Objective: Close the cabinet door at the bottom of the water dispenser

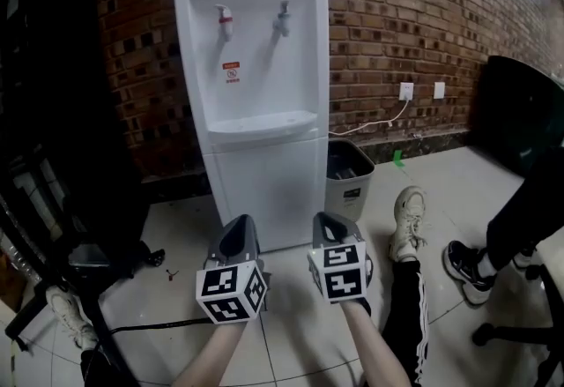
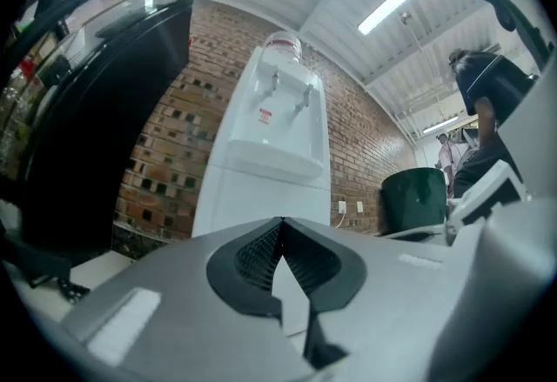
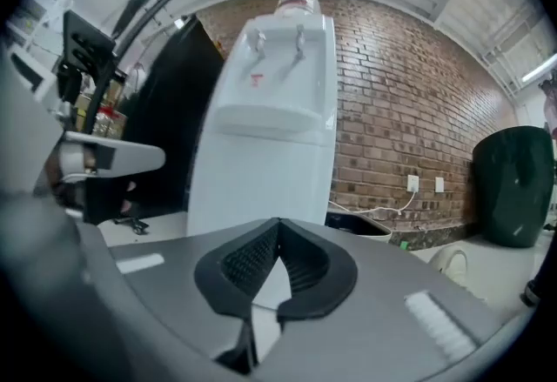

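Left gripper [image 2: 280, 220]: jaws pressed together, ribbed pads meeting at the tip, nothing between them. Right gripper [image 3: 278, 221]: same, jaws together and empty. In the head view both hang side by side, low over the tiled floor [image 1: 176, 226], pointing at the foot of the water dispenser [image 1: 256, 68] and touching nothing. The cabinet door [image 1: 264, 187] is the white lower front panel under the drip shelf, just beyond the tips but apart from them. It looks flush with the body, so probably already shut, though I cannot make out the seam. My guess is a light, stiff, hinged plastic panel that swings easily. No grip is needed: push flat with the closed tips near the free edge. The surface is smooth, so the tips could skid. A grey bin [image 1: 349, 175] sits just right of the dispenser against the brick wall [image 1: 397, 15].
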`<move>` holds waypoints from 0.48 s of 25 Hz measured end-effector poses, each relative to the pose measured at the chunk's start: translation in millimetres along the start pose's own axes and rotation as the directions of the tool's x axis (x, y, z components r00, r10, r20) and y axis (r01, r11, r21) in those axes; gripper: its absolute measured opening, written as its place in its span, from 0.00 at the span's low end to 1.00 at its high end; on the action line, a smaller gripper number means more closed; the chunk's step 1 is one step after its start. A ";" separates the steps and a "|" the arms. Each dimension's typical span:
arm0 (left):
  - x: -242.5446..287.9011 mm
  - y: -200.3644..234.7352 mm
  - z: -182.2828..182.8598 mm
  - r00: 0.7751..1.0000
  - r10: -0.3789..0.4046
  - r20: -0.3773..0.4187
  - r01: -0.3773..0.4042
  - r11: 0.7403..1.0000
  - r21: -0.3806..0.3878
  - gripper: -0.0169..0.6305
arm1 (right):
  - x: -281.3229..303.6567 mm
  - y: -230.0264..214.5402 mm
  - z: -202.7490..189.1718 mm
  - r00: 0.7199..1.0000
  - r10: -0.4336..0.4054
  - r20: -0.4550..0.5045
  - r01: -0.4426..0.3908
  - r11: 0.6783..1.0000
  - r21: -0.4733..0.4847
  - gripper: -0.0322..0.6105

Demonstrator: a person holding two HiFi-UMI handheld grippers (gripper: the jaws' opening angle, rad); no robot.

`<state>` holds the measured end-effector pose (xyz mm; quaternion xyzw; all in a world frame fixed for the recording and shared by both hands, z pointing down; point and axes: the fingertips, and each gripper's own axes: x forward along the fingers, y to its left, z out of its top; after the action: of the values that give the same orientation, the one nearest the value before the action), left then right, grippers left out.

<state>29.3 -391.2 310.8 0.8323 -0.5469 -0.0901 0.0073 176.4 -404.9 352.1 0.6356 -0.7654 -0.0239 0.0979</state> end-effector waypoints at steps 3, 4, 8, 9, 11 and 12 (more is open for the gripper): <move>-53.7 4.0 35.0 0.998 0.027 0.057 -0.026 1.000 -0.016 0.05 | -69.8 27.5 27.5 0.992 0.057 0.115 -0.055 0.998 -0.018 0.05; -70.4 6.8 45.5 0.996 0.040 0.076 -0.039 0.999 -0.010 0.05 | -86.9 36.1 37.6 0.986 0.065 0.155 -0.064 0.998 -0.010 0.05; -126.4 17.1 57.1 0.990 0.090 0.104 -0.094 0.995 0.032 0.05 | -128.0 65.1 55.2 0.966 0.084 0.245 -0.107 0.991 0.084 0.05; -137.4 19.8 52.8 0.989 0.105 0.105 -0.109 0.994 0.028 0.05 | -134.2 71.8 54.8 0.963 0.086 0.257 -0.114 0.989 0.097 0.05; -150.6 22.9 41.1 0.988 0.120 0.097 -0.122 0.992 0.014 0.05 | -142.0 82.7 52.8 0.958 0.087 0.274 -0.118 0.988 0.099 0.05; -152.5 22.6 34.9 0.990 0.115 0.086 -0.116 0.993 0.011 0.05 | -143.9 86.8 51.3 0.956 0.090 0.278 -0.121 0.988 0.096 0.05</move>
<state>-55.6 -258.3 300.6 0.7946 -0.5948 -0.1204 -0.0174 108.1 -252.1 298.6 0.5890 -0.8045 -0.0631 -0.0432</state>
